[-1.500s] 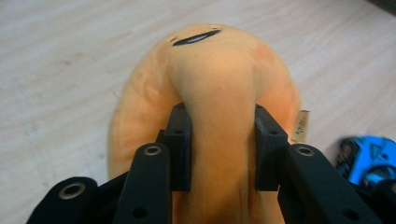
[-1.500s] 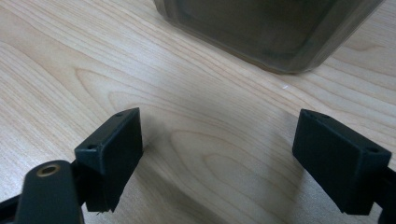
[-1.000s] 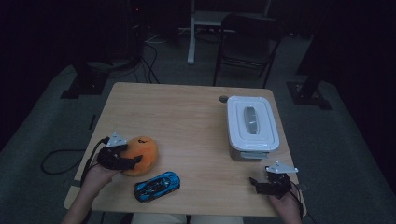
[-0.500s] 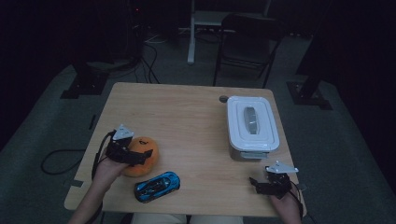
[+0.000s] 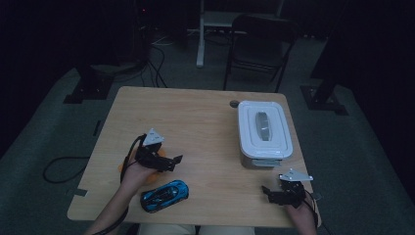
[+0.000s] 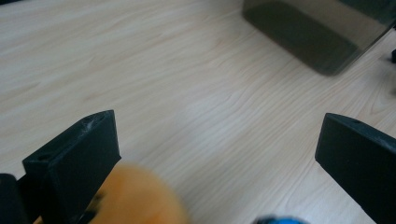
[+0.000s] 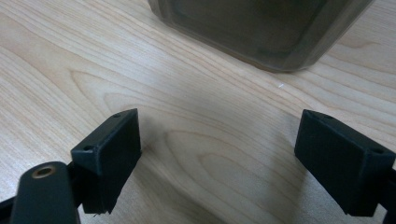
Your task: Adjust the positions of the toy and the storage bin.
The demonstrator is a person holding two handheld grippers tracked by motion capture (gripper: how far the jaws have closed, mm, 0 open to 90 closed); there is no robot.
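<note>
**Letting go of the pumpkin**

Comparing with a second ago, the left gripper (image 5: 177, 160) has left the orange pumpkin (image 5: 122, 167) it was clamped around and now hangs above it, shifted toward the middle of the surface (image 5: 195, 117). Its jaws have just been opening and now stand wide, released, with nothing pressed between them. In the left gripper view the pumpkin (image 6: 135, 196) sits low by the left jaw, blurred, with bare wood ahead. From above, the pumpkin is mostly hidden under the left hand (image 5: 134, 172), near the surface's left edge toward the near left corner. The blue car (image 5: 165, 194) lies where it lay before, just beside the hand at the near edge. The right gripper (image 5: 266, 192) has not moved at the near right corner, its jaws spread and empty, facing the white box (image 5: 264, 129).
</note>
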